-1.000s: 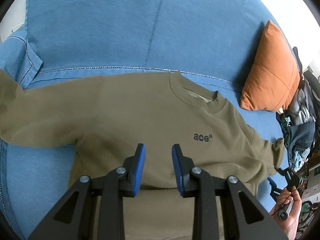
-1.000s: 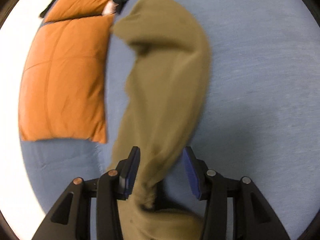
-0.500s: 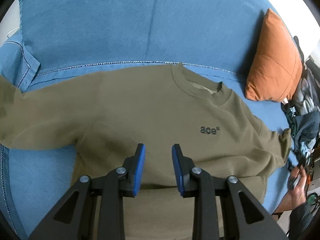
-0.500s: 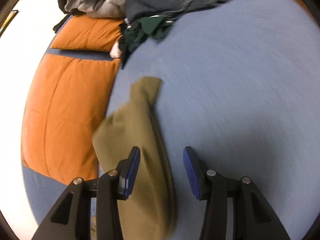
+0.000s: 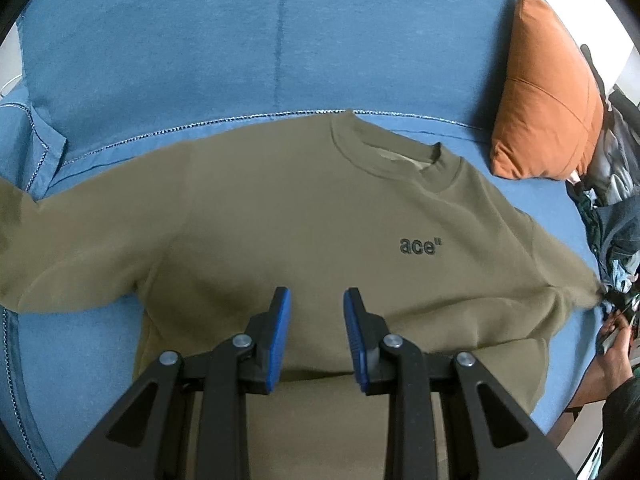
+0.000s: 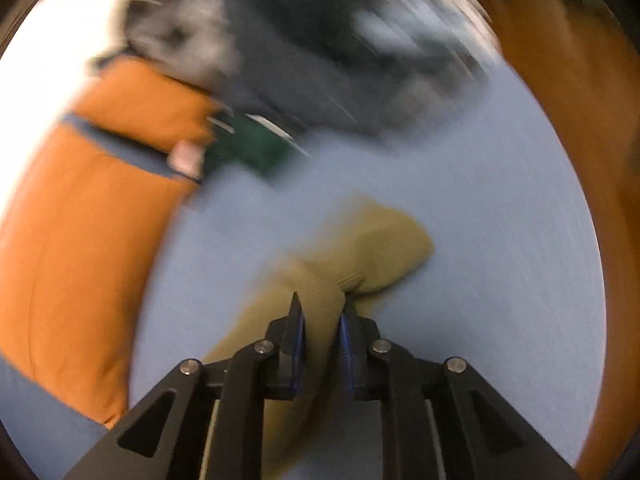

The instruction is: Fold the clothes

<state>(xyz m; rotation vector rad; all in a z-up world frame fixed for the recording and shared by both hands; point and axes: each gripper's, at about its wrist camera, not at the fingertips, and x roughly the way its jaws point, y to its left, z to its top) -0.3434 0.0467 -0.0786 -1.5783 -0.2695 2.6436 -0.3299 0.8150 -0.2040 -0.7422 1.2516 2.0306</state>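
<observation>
An olive sweatshirt (image 5: 304, 216) with "ace" printed on its chest lies spread face up on a blue sofa seat (image 5: 72, 344). My left gripper (image 5: 316, 320) is open and empty, hovering over the lower middle of the sweatshirt. My right gripper (image 6: 320, 320) is shut on the sweatshirt's sleeve (image 6: 360, 264) near its ribbed cuff, low over the seat (image 6: 480, 240). In the left wrist view that sleeve's cuff (image 5: 588, 292) is stretched out at the far right, beside the hand holding the right gripper.
An orange cushion (image 5: 548, 96) leans on the blue backrest (image 5: 240, 40) at the right. A pile of dark clothes (image 5: 616, 216) lies beyond it. The right wrist view is blurred; it shows orange cushions (image 6: 72, 240) at left and the clothes pile (image 6: 320, 60) ahead.
My right gripper slid along the sleeve toward its cuff and shut on it, drawing the sleeve out to the right. My left gripper stayed open over the sweatshirt's body.
</observation>
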